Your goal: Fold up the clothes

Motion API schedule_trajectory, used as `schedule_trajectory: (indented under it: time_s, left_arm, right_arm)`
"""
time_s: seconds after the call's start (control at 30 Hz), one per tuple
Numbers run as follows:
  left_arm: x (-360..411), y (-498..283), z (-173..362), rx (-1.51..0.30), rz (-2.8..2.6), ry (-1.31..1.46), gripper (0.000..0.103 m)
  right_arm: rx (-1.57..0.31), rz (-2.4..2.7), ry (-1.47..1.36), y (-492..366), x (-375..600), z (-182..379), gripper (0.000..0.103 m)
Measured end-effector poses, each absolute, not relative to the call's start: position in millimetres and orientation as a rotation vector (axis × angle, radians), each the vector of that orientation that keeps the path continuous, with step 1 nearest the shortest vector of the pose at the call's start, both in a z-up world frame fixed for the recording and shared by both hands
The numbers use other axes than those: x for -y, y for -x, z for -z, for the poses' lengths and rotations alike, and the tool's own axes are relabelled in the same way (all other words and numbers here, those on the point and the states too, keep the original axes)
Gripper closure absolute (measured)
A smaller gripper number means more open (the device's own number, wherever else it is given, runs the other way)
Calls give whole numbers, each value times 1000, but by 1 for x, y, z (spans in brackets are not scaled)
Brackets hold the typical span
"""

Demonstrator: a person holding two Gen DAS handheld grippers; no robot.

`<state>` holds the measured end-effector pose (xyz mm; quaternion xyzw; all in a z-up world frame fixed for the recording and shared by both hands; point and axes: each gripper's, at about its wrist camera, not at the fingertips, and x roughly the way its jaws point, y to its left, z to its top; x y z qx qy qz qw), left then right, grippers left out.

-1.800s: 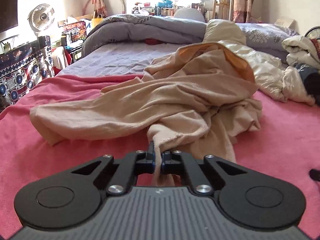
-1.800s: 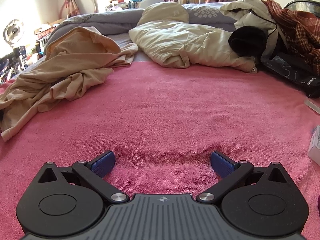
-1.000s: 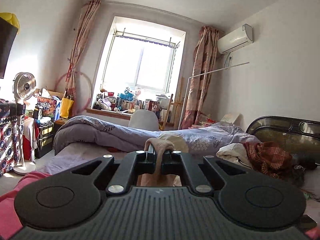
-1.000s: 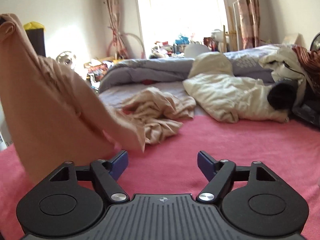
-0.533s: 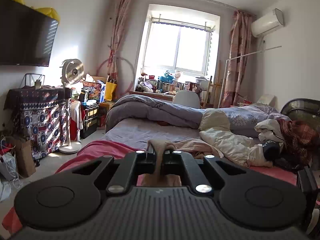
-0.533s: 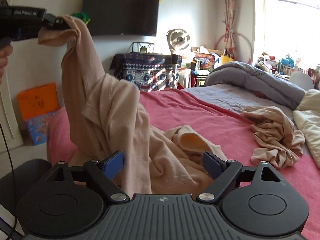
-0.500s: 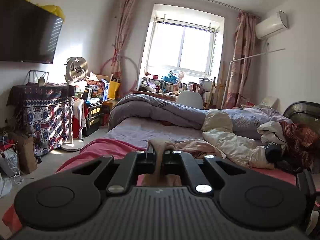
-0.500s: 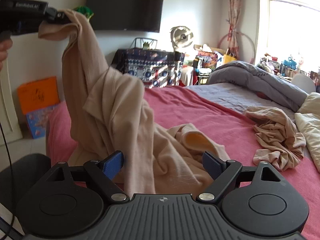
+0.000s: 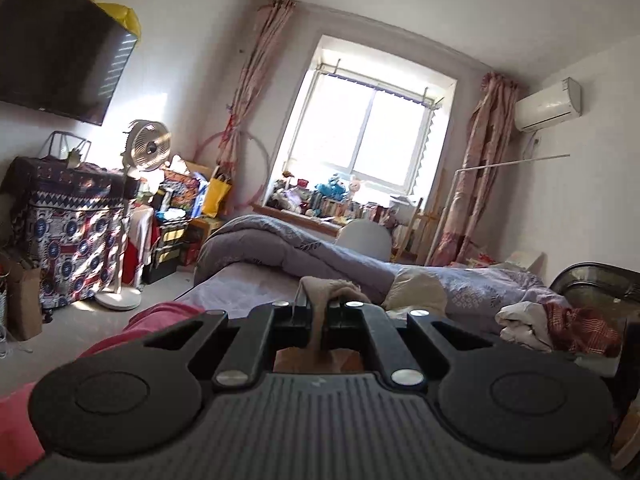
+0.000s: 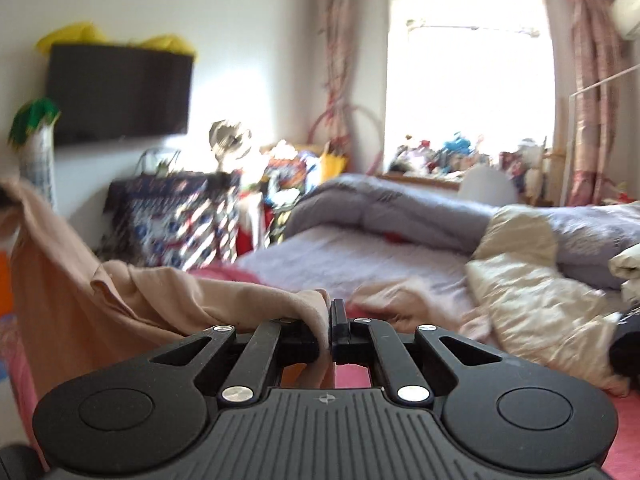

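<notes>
Above the pink bed (image 10: 624, 452), both left gripper (image 9: 318, 312) and right gripper (image 10: 331, 322) clench the beige garment (image 10: 132, 300) in their jaws, the right just closed, lifting it; next, spread it flat.

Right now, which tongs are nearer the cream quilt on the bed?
Right. The right tongs, just closed on the beige garment, have the cream quilt just ahead to their right; the left tongs grip the garment farther off.
</notes>
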<state>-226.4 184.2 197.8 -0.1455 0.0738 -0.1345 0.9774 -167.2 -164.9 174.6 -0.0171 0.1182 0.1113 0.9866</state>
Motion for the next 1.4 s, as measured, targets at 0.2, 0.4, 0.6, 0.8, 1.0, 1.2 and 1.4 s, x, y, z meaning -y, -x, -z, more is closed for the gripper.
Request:
schedule_trajectory:
  time_s: [0.2,0.4,0.6,0.8,1.0,1.2,1.4]
  left_arm:
    - [-133,259,-174,-284,600,237,97]
    - [-94,276,-99,-727,761,177,95]
    - [-102,279,-101,-707,775,187,55]
    - [-106,257,-130,-528,595,87,35]
    - [-81,220,-94,-588,418,-74,35]
    - [-82,210,-67,-612,382,-172,31]
    - [-74,204,-50,-560,322,-354,28]
  right_arm:
    - [-205,-78,173,239,241,-176,95]
    - [-624,2,197,286,285,-52,91]
    - [-750,-34,129,336,278,-7,48]
    - [-592,-82,3,301,284,-48,23]
    - [-548,-230,-20,198,214,-51,10]
    - [-693,-197,37,148,163,-17,54]
    - [-662,-62,4,175,195,-21,98]
